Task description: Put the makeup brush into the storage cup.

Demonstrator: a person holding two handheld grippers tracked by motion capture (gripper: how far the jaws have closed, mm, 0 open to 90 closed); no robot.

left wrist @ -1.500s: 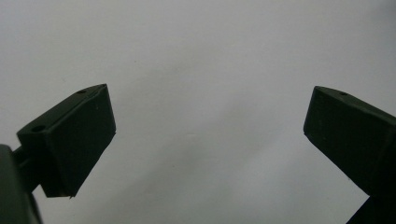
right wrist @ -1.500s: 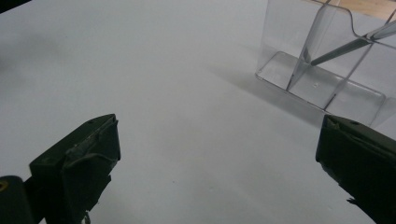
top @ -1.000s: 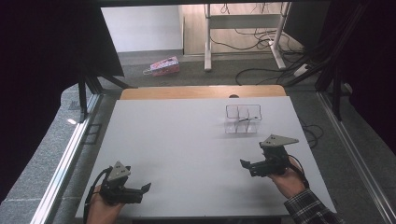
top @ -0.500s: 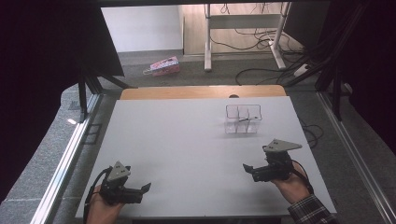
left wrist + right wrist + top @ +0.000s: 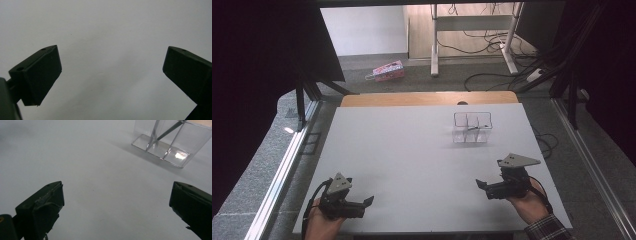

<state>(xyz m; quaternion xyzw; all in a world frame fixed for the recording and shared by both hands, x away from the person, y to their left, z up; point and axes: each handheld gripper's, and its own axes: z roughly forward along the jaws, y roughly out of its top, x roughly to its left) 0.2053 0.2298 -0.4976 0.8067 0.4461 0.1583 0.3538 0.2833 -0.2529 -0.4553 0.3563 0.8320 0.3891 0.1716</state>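
Observation:
A clear plastic box [image 5: 472, 127] with several compartments stands on the white table [image 5: 412, 150] toward the back right; a thin dark stick leans inside it [image 5: 168, 131]. My right gripper [image 5: 482, 186] is held low near the front right, open, nothing between its jaws, with the clear box [image 5: 170, 142] ahead of it and to the right. My left gripper [image 5: 368, 201] rests at the front left corner, open over bare table [image 5: 110, 37], jaws wide apart.
A wooden strip [image 5: 427, 98] borders the table's far edge. Beyond it on the floor lie a pink packet [image 5: 387, 71], desk legs [image 5: 434, 45] and cables [image 5: 492, 75]. Metal rails [image 5: 282, 165] run along both sides of the table.
My right gripper has drawn back toward the front edge and slightly right, away from the clear box. The left gripper has stayed put.

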